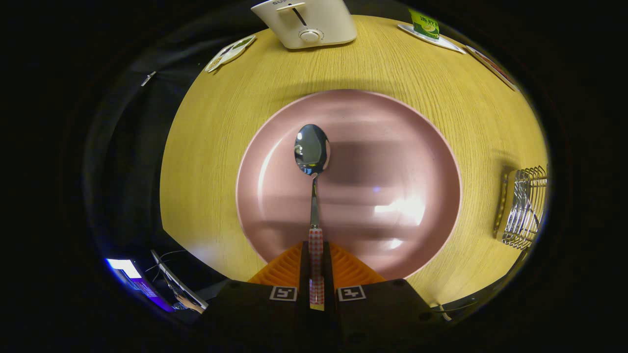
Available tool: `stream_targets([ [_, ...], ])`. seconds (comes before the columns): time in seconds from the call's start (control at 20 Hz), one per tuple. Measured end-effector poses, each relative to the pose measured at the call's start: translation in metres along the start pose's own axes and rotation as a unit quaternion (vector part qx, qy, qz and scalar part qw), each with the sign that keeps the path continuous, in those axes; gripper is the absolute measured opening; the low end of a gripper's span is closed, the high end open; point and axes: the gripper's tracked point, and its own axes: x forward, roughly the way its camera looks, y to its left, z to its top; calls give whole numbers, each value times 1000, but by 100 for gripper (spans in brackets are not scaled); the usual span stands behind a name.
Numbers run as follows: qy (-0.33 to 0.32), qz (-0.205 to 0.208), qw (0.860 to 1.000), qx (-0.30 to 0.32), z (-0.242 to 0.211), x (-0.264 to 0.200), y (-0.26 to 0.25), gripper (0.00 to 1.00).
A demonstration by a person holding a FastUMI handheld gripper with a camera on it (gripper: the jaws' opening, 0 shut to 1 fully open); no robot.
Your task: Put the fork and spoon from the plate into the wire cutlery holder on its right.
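My gripper (pixel 316 260) is shut on the spoon (pixel 312 166), both fingers pressing on its checked red-and-white handle. The spoon points straight ahead, its shiny bowl held over the pink plate (pixel 407 147), which lies on the wooden table just ahead of the fingers. The plate holds nothing else that I can see. The wire cutlery holder (pixel 525 208) stands on the table to the right of the plate, apart from it. I cannot tell what is inside the holder.
A white toaster (pixel 306 22) stands at the table's far edge beyond the plate. Flat cards lie at the far left (pixel 230 51) and far right, and a green packet (pixel 424 23) stands at the far right. The table's left edge drops to dark floor.
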Motion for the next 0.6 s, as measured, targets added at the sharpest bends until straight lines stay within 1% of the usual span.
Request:
stream_targets([
  [0.1, -1, 9, 1000, -10, 0, -5, -2, 12],
  [0.3, -15, 26, 999, -21, 4, -42, -16, 11],
  [0.4, -21, 33, 999, -29, 2, -70, -28, 11],
  [0.6, -18, 30, 997, -68, -9, -136, -66, 11],
])
